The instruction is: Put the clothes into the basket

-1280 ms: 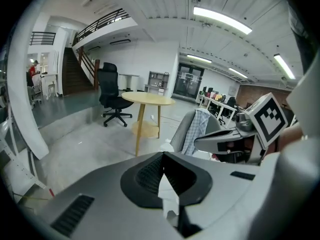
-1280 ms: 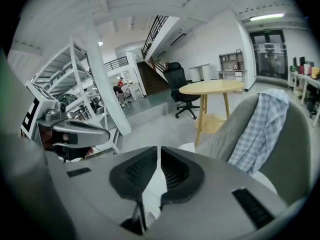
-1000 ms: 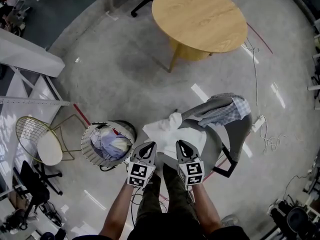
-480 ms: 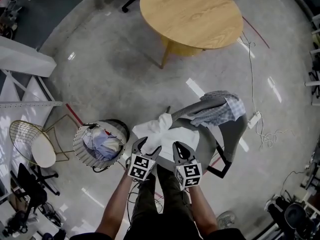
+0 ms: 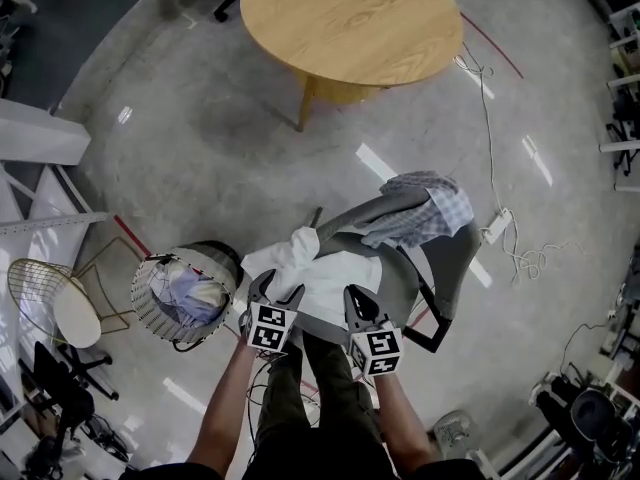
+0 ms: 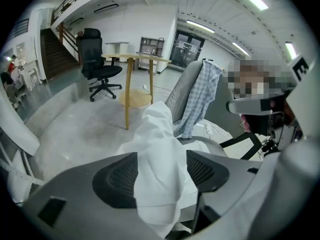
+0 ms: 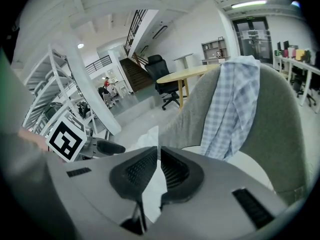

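Note:
A white garment [image 5: 318, 268] lies crumpled on the seat of a grey chair [image 5: 445, 258], and a plaid shirt [image 5: 415, 213] hangs over the chair's back. The wire basket [image 5: 150, 313] stands on the floor to the left with several clothes in it. My left gripper [image 5: 277, 290] is at the garment's near left edge. Its jaws have just been opening and now stand open, with a raised fold of the white garment [image 6: 157, 134] between them. My right gripper [image 5: 354, 298] is shut with nothing in it, just over the garment's near right edge [image 7: 150, 136].
A round wooden table [image 5: 350, 23] stands beyond the chair. A gold wire chair [image 5: 50, 303] and a white stair frame [image 5: 40, 138] are at the left. A white cable and power strip [image 5: 495, 226] lie on the floor at the right. A black office chair [image 6: 97, 59] stands farther off.
Both grippers have come down closer to the white garment on the seat. The left gripper's jaws, shut a second ago, now stand wide apart. The right gripper stays shut.

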Motion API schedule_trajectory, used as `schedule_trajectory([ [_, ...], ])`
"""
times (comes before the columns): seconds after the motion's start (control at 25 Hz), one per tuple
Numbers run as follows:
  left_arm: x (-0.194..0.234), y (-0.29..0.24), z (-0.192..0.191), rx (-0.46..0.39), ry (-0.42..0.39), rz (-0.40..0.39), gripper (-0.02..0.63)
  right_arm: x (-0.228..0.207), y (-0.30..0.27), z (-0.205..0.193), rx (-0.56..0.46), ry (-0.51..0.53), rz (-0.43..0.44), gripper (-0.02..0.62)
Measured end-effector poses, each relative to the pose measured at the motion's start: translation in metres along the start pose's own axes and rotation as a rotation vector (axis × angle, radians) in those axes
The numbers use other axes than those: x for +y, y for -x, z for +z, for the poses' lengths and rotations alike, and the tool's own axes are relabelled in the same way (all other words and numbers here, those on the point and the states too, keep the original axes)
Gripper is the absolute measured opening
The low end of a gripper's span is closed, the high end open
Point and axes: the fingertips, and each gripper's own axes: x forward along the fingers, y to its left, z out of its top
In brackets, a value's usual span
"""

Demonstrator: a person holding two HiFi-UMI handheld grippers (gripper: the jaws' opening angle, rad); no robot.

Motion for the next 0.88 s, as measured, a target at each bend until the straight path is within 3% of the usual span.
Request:
schedule_trajectory([
  [0.24, -0.001, -0.008, -0.005, 0.024, -0.054, 0.051, 0.296, -0.01, 0.003, -0.011, 0.007, -0.026, -0.015, 0.044],
  [0.32, 0.002, -0.008, -0.005, 0.027, -0.07, 0.086, 0.235, -0.011, 0.003, -0.013, 0.009, -0.032, -0.014, 0.044],
  [0.4, 0.003, -0.007, -0.006, 0.032, -0.077, 0.102, 0.218, -0.01, 0.003, -0.013, 0.01, -0.035, -0.012, 0.044],
  [0.68, -0.004, -0.007, -0.007, 0.039, -0.088, 0.108, 0.126, -0.011, 0.003, -0.012, 0.006, -0.037, -0.008, 0.044],
  [0.88, -0.004, -0.004, -0.007, 0.039, -0.059, 0.08, 0.107, -0.011, 0.007, -0.011, 0.003, -0.034, -0.008, 0.044],
])
